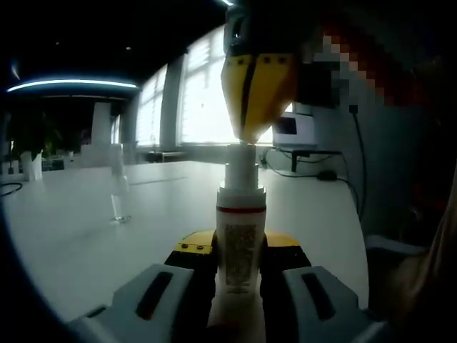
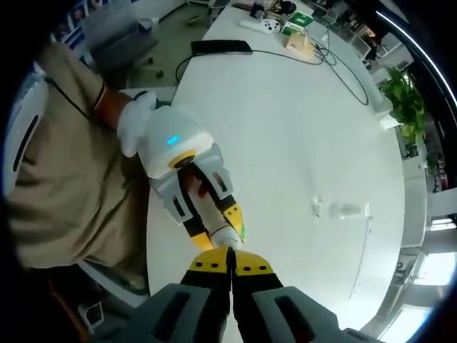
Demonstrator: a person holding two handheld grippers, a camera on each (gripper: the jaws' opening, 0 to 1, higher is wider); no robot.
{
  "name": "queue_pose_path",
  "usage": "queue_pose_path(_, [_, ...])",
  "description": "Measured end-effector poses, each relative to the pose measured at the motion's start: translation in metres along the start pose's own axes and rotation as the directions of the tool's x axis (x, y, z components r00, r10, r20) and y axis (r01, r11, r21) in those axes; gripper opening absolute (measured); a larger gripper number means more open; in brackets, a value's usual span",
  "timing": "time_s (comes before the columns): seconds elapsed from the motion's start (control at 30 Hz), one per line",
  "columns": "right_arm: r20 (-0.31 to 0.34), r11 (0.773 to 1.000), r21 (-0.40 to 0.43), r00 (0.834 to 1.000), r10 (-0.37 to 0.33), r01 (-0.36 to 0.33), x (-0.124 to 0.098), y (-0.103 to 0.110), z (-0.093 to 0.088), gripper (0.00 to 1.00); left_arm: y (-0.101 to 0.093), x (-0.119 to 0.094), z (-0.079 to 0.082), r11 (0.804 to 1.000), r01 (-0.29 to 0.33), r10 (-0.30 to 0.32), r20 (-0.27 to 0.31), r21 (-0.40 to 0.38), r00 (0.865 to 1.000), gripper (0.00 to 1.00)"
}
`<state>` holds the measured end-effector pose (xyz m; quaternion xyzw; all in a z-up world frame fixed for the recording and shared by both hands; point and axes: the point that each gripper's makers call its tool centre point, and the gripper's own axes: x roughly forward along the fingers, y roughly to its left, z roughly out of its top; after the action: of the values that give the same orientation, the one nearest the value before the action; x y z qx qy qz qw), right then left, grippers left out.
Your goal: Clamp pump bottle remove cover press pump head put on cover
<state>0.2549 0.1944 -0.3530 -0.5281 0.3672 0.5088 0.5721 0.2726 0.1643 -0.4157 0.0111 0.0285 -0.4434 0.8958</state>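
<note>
My left gripper clamps the pump bottle upright above the table. My right gripper, jaws closed, presses tip-down on the pump head. Off-centre pressure could tilt the bottle. The clear cover stands well apart.

White pump bottle, red band
</note>
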Motion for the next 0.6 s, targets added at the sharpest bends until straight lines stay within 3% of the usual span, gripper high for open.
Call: queue_pose_path(0.6, [0.019, 1.000, 0.026, 1.000, 0.011, -0.012, 0.0000, -0.0001, -0.0011, 0.00, -0.0010, 0.0012, 0.0006, 1.000, 0.000, 0.000, 0.001, 0.001, 1.000, 0.14])
